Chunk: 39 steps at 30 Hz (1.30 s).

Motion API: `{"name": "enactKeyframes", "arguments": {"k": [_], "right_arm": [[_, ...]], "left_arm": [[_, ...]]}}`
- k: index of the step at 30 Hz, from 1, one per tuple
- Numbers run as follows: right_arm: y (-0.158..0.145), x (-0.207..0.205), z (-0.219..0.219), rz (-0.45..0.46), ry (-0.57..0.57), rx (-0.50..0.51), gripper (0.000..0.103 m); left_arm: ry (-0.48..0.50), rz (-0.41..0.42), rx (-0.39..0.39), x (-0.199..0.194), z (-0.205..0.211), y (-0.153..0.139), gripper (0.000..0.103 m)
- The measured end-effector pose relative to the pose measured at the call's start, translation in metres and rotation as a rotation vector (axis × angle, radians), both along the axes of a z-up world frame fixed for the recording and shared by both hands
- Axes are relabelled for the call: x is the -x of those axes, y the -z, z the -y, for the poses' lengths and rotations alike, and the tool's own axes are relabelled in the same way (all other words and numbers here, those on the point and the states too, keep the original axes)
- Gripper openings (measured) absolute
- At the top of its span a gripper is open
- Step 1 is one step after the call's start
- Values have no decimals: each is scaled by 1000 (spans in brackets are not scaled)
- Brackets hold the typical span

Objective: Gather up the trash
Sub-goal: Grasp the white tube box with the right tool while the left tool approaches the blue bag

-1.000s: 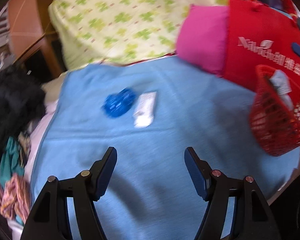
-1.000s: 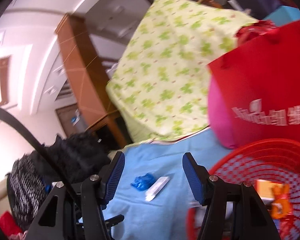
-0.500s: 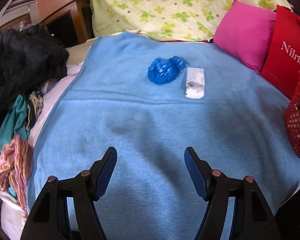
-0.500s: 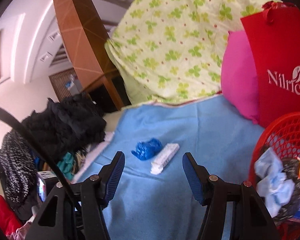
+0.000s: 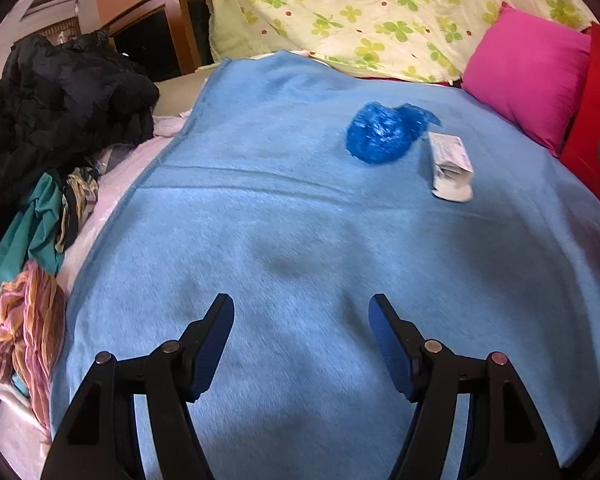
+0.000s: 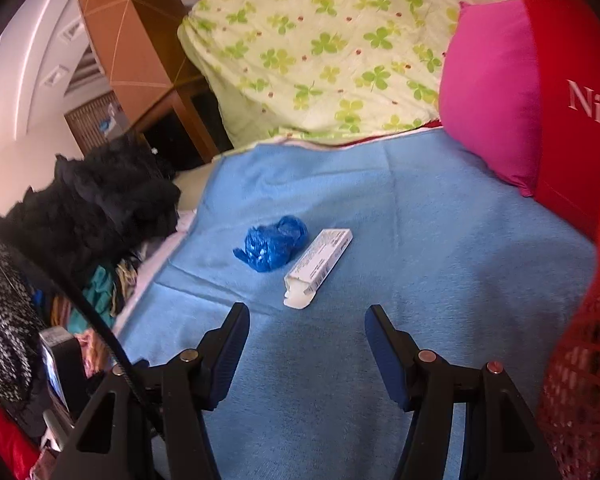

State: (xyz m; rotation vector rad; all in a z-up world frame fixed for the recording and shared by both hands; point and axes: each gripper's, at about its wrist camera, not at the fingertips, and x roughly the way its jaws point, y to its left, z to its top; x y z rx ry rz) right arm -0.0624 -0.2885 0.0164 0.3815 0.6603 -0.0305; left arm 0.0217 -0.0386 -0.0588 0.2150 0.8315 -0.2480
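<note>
Both grippers [image 5: 302, 312] [image 6: 306, 320] gape empty; one blue wad [image 6: 272, 249], one white carton [image 6: 319, 266]

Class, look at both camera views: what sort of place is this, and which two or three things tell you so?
Most likely a bedroom, seen over a bed. A blue blanket covers a soft surface, a pink pillow and a clover-print quilt lie at its far end, and clothes are heaped at its edge.

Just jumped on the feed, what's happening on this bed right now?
A person is clearing trash off a blue blanket with a tool in each hand. Two pieces remain: a crumpled blue plastic bag and, right beside it, an opened white carton. Both the left tool and the right tool are open and empty, aimed toward them. A red mesh basket sits at the right edge.
</note>
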Motion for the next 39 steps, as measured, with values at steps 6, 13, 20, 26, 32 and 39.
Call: {"name": "enactKeyframes", "arguments": {"k": [6,13,20,26,32,39], "right_arm": [[16,-27,-11,-66,-22,46,65],[29,-71,-15,-113,-29,87,65],[46,-120,-20,-152,-44,127,65],[64,-163,-20,-208,-14,82,65],[87,-194,-25,-329,29,125,65],[87,-187,-12,-322,59,136,48]], "left_arm": [[-15,-20,30,-19,-4,10,71],[37,36,33,-38,8,-2,71],[57,65,50,-79,17,-9,71],[29,71,75,-111,12,-9,71],[1,58,111,-133,11,-3,71],[116,86,195,-137,28,-14,71]]}}
